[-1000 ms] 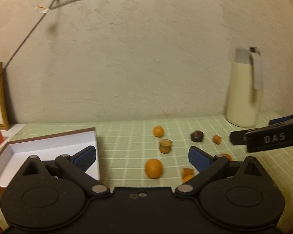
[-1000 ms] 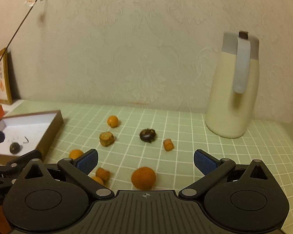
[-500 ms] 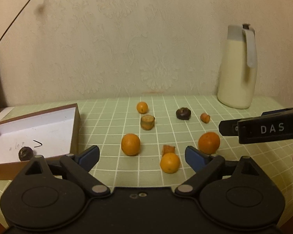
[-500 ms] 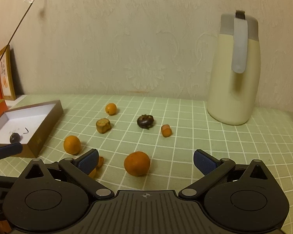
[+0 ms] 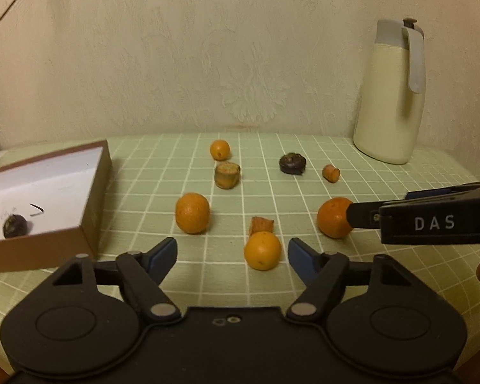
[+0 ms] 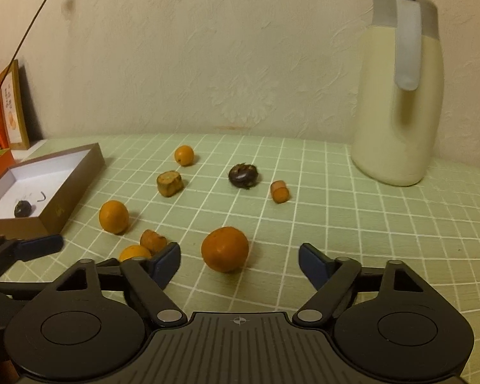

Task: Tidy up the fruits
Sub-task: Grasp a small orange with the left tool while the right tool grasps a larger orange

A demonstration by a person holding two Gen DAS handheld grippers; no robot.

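Both grippers' fingers have just been closing, yet nothing is gripped. The right gripper frames a firm, round orange at lower centre, likely to roll; pinch its widest middle. The left gripper frames a smaller orange.

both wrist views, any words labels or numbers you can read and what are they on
"DAS": white letters on the side of the right tongs, seen in the left wrist view.
Framed picture by the wall: small dark print and an orange image, too small to read.
Marks inside the white-lined box: a dark scribble, not legible as text.
Nothing readable on the cream jug or the fruits.
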